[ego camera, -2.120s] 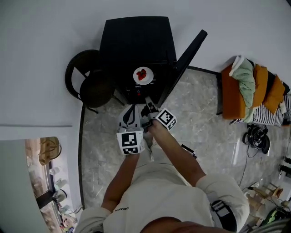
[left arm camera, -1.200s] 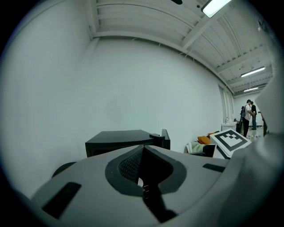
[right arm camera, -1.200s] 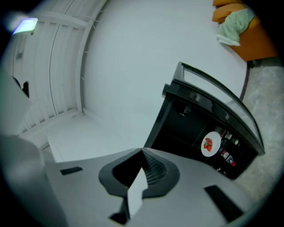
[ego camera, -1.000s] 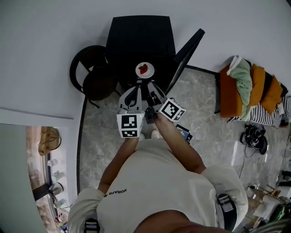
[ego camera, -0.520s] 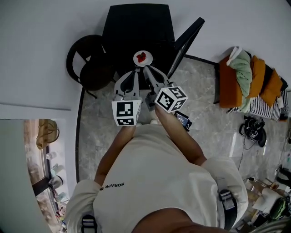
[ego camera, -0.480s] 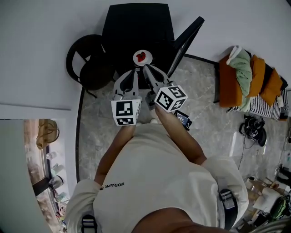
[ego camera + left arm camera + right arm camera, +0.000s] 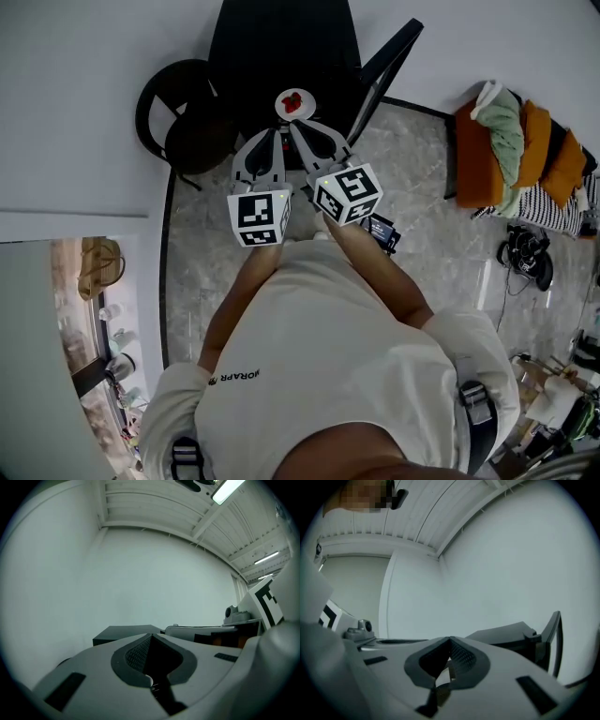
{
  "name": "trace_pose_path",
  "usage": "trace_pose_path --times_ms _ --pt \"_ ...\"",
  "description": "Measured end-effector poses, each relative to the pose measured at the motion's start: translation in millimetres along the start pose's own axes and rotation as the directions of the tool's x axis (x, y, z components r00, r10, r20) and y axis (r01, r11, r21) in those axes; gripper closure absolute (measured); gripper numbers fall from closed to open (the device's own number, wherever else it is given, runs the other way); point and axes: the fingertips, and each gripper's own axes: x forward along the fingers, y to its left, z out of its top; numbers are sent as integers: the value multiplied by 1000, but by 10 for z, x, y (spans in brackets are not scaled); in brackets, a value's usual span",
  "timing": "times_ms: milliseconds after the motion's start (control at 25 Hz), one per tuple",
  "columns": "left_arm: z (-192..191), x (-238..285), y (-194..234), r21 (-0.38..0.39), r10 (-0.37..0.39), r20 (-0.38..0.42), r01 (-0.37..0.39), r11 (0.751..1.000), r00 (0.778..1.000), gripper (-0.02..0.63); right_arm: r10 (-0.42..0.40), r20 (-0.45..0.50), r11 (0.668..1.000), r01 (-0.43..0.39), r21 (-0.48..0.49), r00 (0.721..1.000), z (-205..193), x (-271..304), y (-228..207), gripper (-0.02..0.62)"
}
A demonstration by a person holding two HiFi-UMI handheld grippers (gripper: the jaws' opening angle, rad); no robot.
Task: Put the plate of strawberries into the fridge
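A white plate [image 7: 305,110] with red strawberries [image 7: 292,100] rests at the open front of a small black fridge [image 7: 281,42]; its door [image 7: 384,66] stands open to the right. In the head view my left gripper [image 7: 272,133] and right gripper [image 7: 293,127] point at the fridge side by side, tips just short of the plate and apart from it. Both are shut on nothing. The left gripper [image 7: 150,637] view shows the fridge top [image 7: 126,631] low ahead. From the right gripper [image 7: 450,641] I see the fridge [image 7: 506,634] and the door edge [image 7: 555,639]. Neither gripper view shows the plate.
A round black chair [image 7: 183,122] stands left of the fridge against the white wall. An orange seat piled with clothes [image 7: 516,150] is at the right. A small dark object [image 7: 382,231] lies on the marble floor by the person's right arm.
Both grippers have drawn back and risen from low in front of the fridge to above its top. The plate has stayed in the fridge opening. The head camera has risen.
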Motion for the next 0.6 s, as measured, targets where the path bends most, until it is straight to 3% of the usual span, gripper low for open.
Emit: trace_pose_path --times_ms 600 --pt "-53 25 -68 4 -8 -9 8 1000 1000 603 -32 4 996 32 -85 999 19 -67 -21 583"
